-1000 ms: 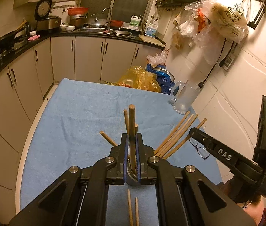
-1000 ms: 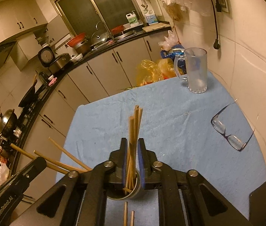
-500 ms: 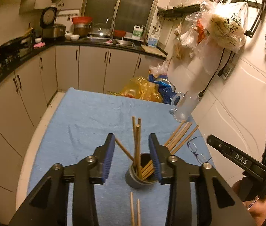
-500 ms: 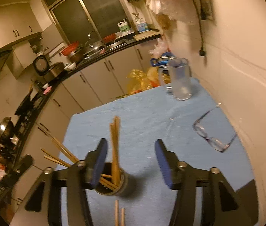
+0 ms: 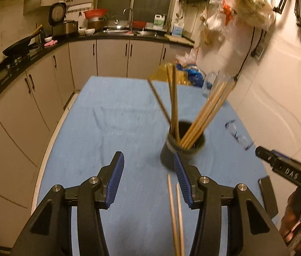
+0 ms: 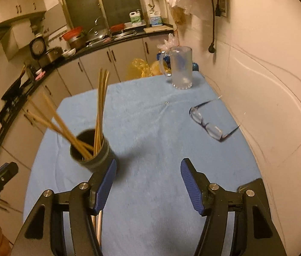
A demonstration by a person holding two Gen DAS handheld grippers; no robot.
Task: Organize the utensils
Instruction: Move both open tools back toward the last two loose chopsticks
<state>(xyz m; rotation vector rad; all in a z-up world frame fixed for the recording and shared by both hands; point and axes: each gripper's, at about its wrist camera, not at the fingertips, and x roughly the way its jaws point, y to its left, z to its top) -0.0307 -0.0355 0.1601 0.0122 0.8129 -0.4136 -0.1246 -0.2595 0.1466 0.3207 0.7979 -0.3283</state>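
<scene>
A dark round holder (image 5: pixel 182 149) stands on the blue cloth (image 5: pixel 118 128) with several wooden chopsticks (image 5: pixel 201 119) leaning in it. It also shows in the right wrist view (image 6: pixel 91 151), chopsticks (image 6: pixel 100 106) fanning left and up. Two loose chopsticks (image 5: pixel 175 213) lie on the cloth near the front. My left gripper (image 5: pixel 148 177) is open and empty, just short of the holder, which sits up and right of it. My right gripper (image 6: pixel 147 183) is open and empty, the holder by its left finger. The right gripper's body shows at the left view's right edge (image 5: pixel 287 170).
A glass mug (image 6: pixel 181 70) stands at the cloth's far right. Eyeglasses (image 6: pixel 208 121) lie near the right wall. Yellow and blue bags (image 6: pixel 148 66) sit behind the table. Kitchen cabinets and a counter with pots run along the left and back.
Both grippers opened, let go of the chopsticks into the holder, and drew back. The holder now stands free between them.
</scene>
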